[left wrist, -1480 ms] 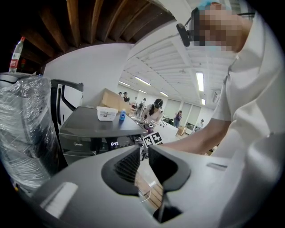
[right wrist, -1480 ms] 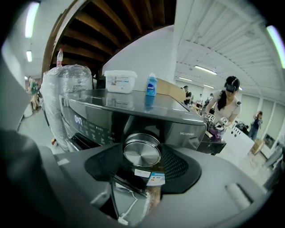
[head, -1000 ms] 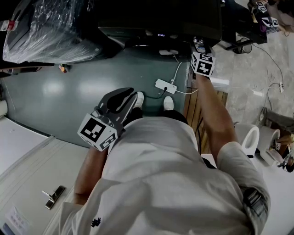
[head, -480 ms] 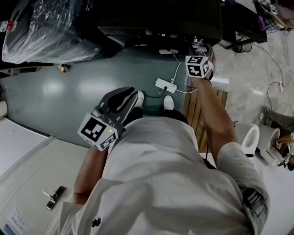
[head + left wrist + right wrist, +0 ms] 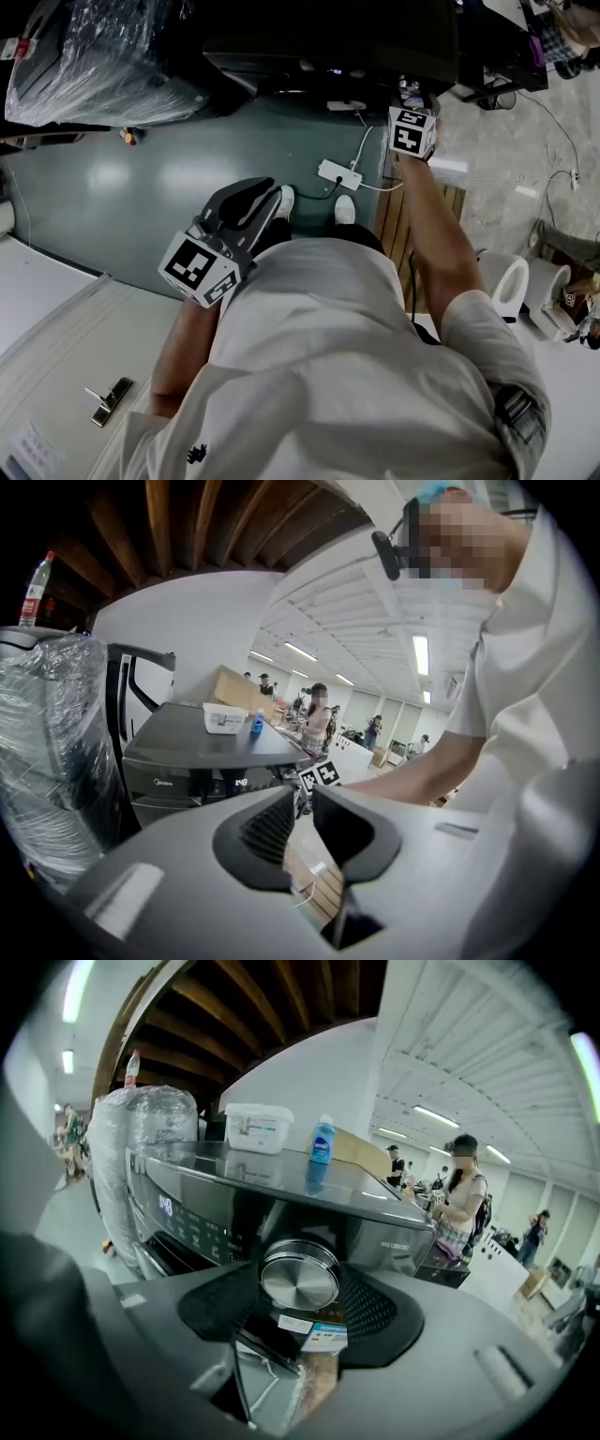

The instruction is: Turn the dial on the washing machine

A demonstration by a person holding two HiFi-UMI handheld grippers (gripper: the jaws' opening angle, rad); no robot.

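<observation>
The dark grey washing machine point(image 5: 234, 1194) fills the right gripper view, its round metal dial point(image 5: 300, 1276) on the front panel. My right gripper point(image 5: 300, 1288) is shut on the dial, one ribbed pad on each side of it. In the head view the right gripper point(image 5: 410, 103) reaches out at arm's length to the machine's point(image 5: 328, 42) front edge, with only its marker cube showing clearly. My left gripper point(image 5: 265, 189) hangs close to the person's body, above the floor. Its jaws point(image 5: 305, 803) stand shut with a thin slit between them and nothing inside.
A white box point(image 5: 258, 1127) and a blue bottle point(image 5: 322, 1140) stand on the machine's top. A plastic-wrapped appliance point(image 5: 94, 56) sits at the left. A white power strip point(image 5: 338, 174) with cables lies on the green floor by the person's feet. Wooden slats point(image 5: 398, 225) lie at the right.
The right gripper's marker cube has rolled about its axis at the dial, shifting slightly left and then back right. The left gripper has stayed in place.
</observation>
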